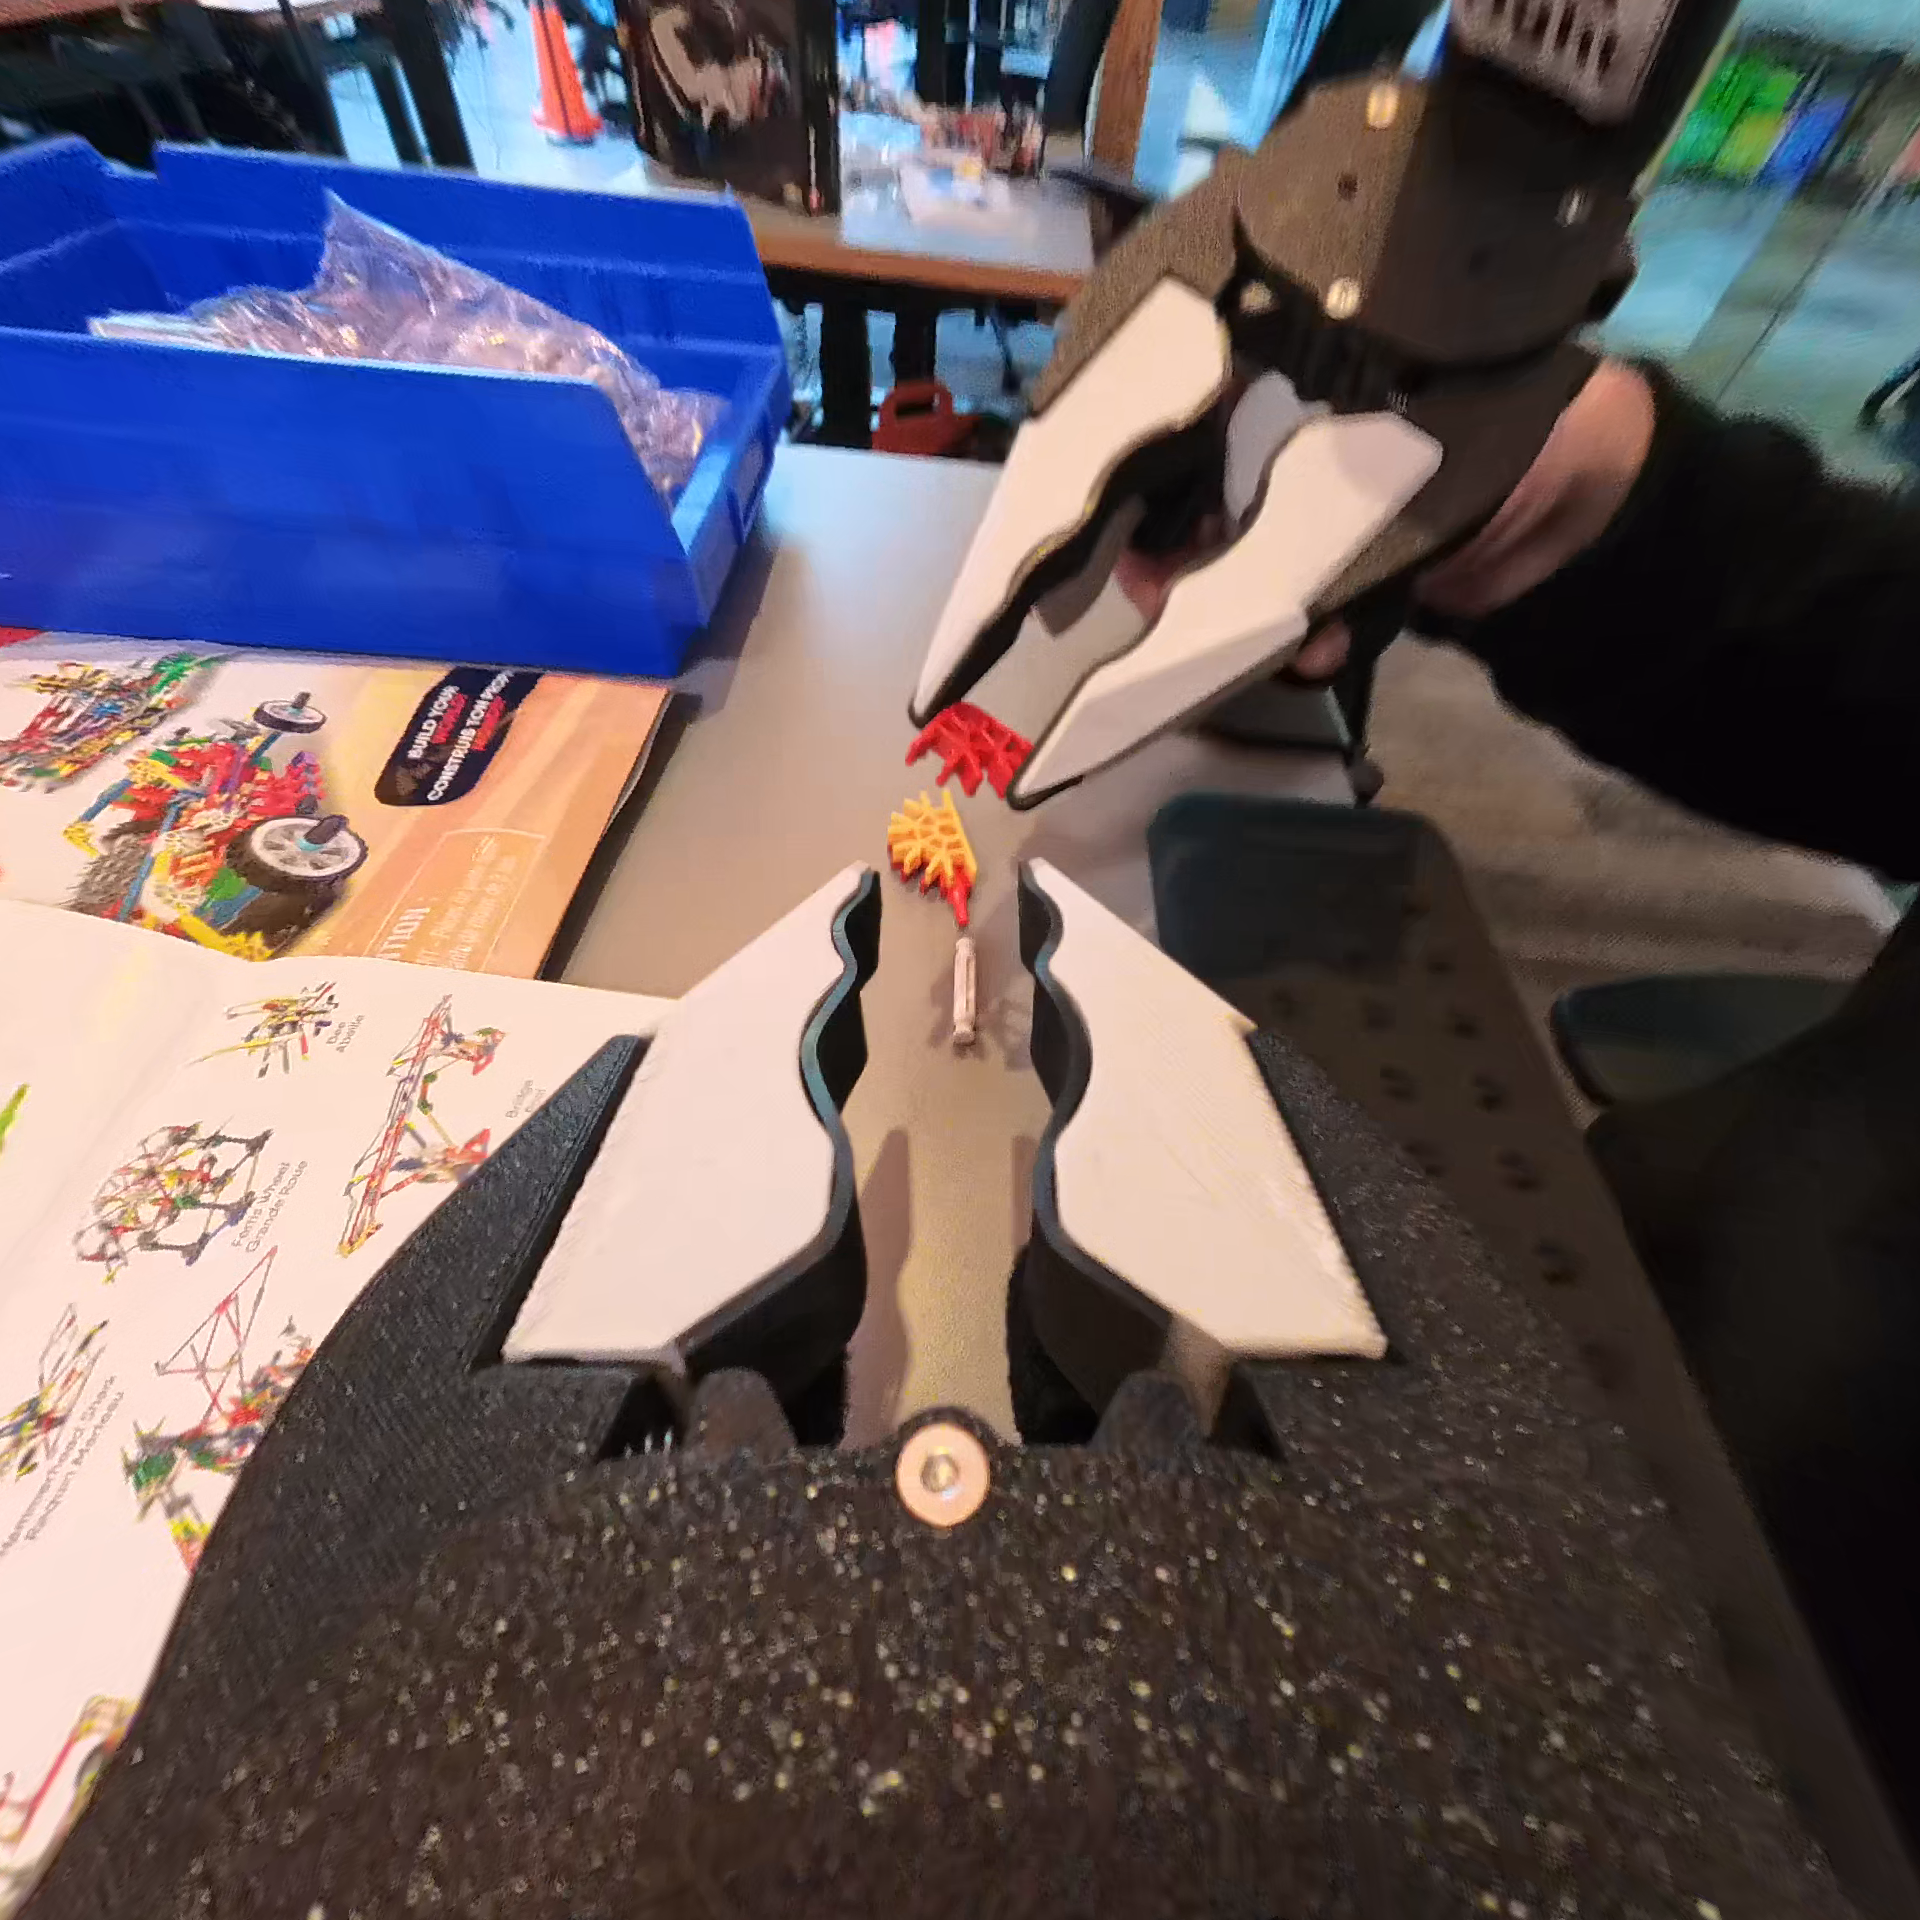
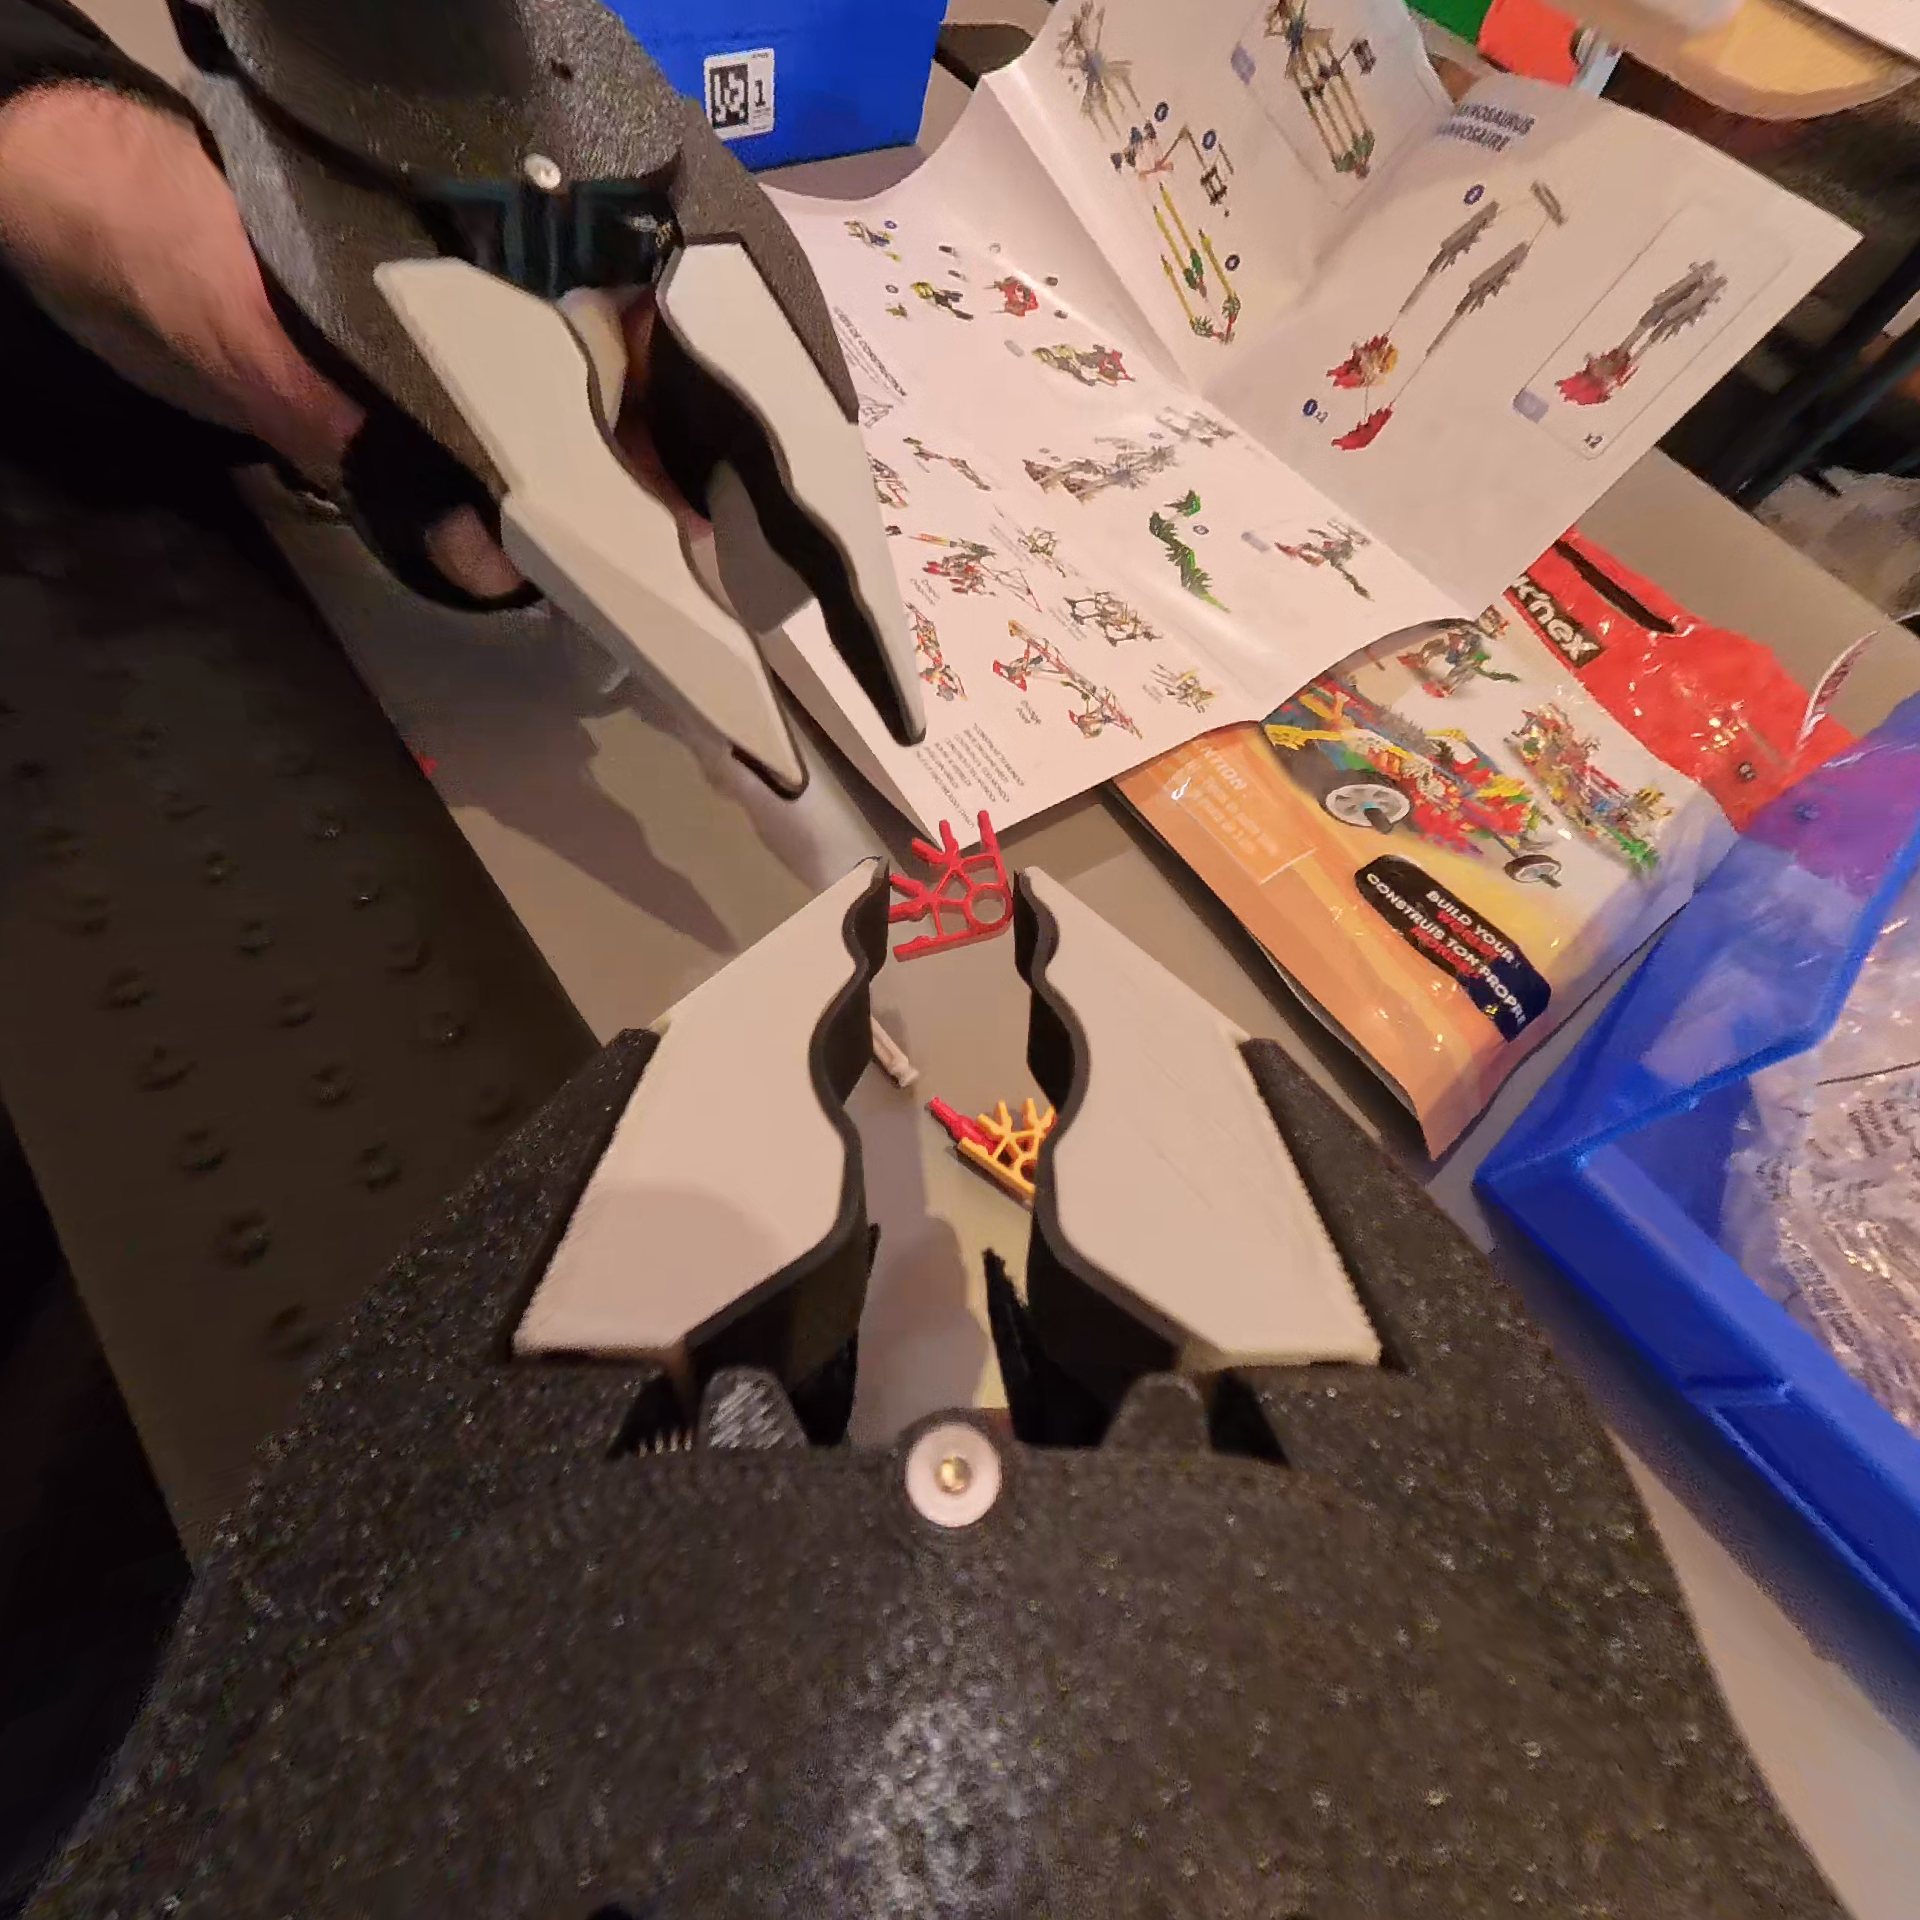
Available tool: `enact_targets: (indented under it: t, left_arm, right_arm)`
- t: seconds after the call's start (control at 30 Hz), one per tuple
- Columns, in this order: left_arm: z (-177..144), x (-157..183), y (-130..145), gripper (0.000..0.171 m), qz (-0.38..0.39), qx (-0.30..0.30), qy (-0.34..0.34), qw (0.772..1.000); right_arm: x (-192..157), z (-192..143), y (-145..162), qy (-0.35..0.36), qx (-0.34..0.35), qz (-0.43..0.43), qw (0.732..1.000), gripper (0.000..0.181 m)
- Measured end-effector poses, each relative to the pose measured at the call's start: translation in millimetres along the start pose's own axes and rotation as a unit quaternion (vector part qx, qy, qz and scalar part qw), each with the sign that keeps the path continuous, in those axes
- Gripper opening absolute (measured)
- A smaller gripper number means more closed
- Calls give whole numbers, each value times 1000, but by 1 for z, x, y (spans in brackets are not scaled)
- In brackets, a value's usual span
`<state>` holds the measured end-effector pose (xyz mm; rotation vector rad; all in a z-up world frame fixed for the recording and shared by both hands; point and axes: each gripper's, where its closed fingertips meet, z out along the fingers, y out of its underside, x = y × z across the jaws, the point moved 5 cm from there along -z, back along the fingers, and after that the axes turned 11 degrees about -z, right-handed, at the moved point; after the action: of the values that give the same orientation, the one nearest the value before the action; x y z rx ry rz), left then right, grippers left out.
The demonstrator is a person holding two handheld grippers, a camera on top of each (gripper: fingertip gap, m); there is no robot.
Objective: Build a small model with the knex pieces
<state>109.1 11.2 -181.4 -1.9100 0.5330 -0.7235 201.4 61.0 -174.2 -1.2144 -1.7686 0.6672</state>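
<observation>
A small red connector (image 2: 951,894) lies on the grey table between the tips of my right gripper (image 2: 951,873), whose jaws stand open on either side of it. In the left wrist view the right gripper (image 1: 971,753) reaches down over the same red connector (image 1: 966,750). My left gripper (image 1: 945,873) is open and empty, just above the table. A yellow connector with a short red rod (image 1: 932,847) lies just beyond its tips, and a white rod (image 1: 964,987) lies between its fingers. The yellow connector (image 2: 1008,1143) and white rod (image 2: 894,1060) also show under the right gripper. The left gripper (image 2: 847,753) hovers opposite.
A blue bin (image 1: 364,499) of clear plastic bags stands at the back left. An open instruction sheet (image 1: 208,1195) and a printed toy package (image 1: 312,810) lie beside it. A black perforated board (image 1: 1403,1039) runs along the table's other side. A red bag (image 2: 1683,675) lies beyond the package. Only a small space, under 4 cm, lies between the two pairs of fingers. The printed toy package (image 1: 312,810) is about 20 centimetres from both grippers' fingertips. My right wrist view (image 2: 1410,824) looks at it from another angle.
</observation>
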Motion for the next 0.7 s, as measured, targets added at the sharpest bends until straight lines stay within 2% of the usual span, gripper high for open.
enact_targets:
  t: [0.33, 0.57, 0.7]
  left_arm:
    - [-11, -3, -15, 22, -126, 75, 91, 985]
    - [-10, -1, -16, 19, -154, 78, 125, 977]
    - [-7, 3, -12, 13, -164, 60, 148, 973]
  right_arm:
    - [-10, 4, -21, 22, 41, -53, 997, 23]
    - [-17, 5, -28, 48, 41, -104, 993, 24]
    - [-20, 4, -34, 68, 48, -137, 987, 24]
